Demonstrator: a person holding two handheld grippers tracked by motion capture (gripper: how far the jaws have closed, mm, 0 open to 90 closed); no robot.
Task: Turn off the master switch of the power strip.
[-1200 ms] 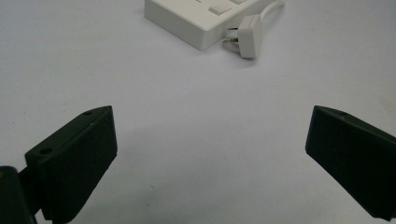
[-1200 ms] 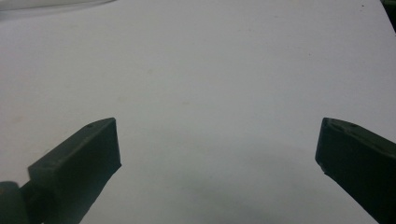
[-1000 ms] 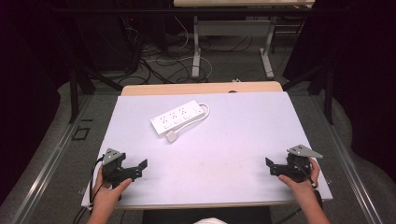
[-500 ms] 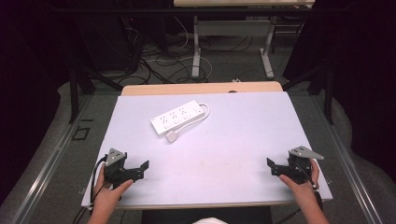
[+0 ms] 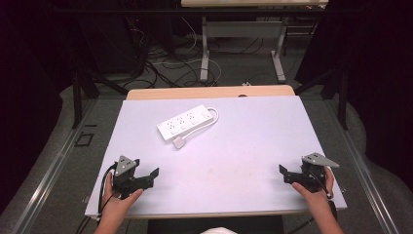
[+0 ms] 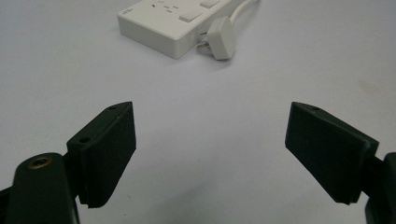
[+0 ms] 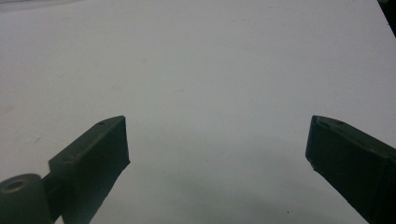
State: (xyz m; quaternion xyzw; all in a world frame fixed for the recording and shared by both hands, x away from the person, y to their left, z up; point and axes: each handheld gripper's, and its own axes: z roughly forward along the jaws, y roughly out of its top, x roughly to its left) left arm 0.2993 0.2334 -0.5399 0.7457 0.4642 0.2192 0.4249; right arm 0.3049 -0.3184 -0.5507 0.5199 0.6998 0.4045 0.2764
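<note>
A white power strip [image 5: 186,123] lies at the far middle-left of the white table [image 5: 243,146], its cord looped back so that its white plug [image 5: 178,143] rests beside it. In the left gripper view the strip [image 6: 173,21] and plug [image 6: 219,33] lie ahead of the jaws. My left gripper [image 5: 148,178] rests near the table's front left corner, open, with nothing between its jaws [image 6: 210,154]. My right gripper [image 5: 284,173] sits near the front right corner, also open and empty [image 7: 217,163], facing bare tabletop.
A wooden strip [image 5: 209,91] runs along the table's far edge. Beyond it are desk legs [image 5: 204,53] and loose cables [image 5: 160,63] on the floor. Dark curtains close in both sides.
Both grippers have stayed near the front corners, shifting only slightly. The power strip has not moved.
</note>
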